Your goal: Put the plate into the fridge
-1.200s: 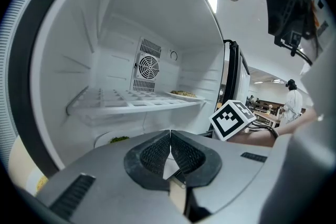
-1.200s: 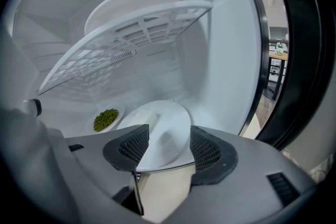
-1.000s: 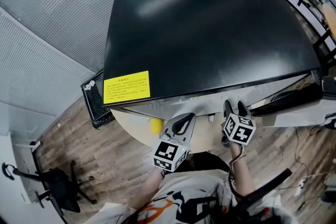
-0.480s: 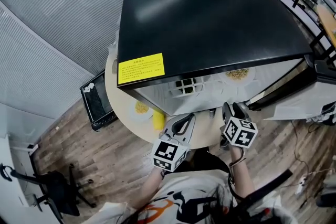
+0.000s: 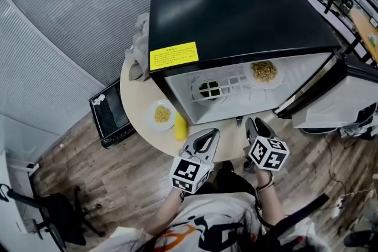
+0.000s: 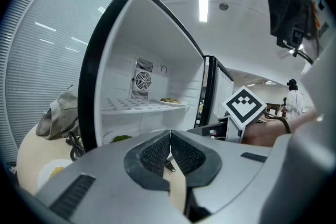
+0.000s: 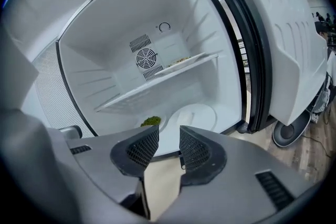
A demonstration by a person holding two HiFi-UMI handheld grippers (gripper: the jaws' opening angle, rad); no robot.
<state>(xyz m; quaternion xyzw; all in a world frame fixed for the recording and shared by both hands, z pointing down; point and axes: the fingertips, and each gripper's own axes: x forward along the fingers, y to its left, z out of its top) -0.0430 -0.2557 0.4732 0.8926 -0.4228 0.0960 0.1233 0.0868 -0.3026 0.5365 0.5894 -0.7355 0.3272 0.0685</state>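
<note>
**Both grippers before the open fridge, plate on the table**

Nearest the camera, the left gripper (image 6: 170, 136) is clenched. Its black ribbed pads meet, with nothing between them. The right gripper (image 7: 169, 138) has a clear gap between its pads. Its jaws are closing, and only the table edge and the fridge floor show through the gap, so it grasps nothing. The head view alone shows the two grippers side by side and apart, over the near rim of the round beige table (image 5: 137, 97).

To the left of the grippers on that table lies the white plate of yellow grains (image 5: 161, 114). It is outside the cabinet, by its front left corner, with a yellow cylindrical object (image 5: 180, 127) just beside it. The left gripper view shows only a sliver of this plate at lower left.

Beyond stands the black-topped fridge (image 5: 236, 9), its white-lined door (image 5: 331, 103) swung open to the right. Inside, a white plate of green food (image 5: 209, 90) lies on the floor of the cabinet. A white plate of yellowish food (image 5: 264, 71) rests on the white grid shelf (image 7: 157, 86) above.

Only the gripper views reach the rear wall with its round fan grille (image 7: 146, 58). Only the head view shows the yellow label (image 5: 173, 56) on the fridge top and the black box appliance (image 5: 109, 115) on the wood-plank floor (image 5: 118, 174). A crumpled grey cloth (image 6: 60, 118) lies on the table left of the fridge.
</note>
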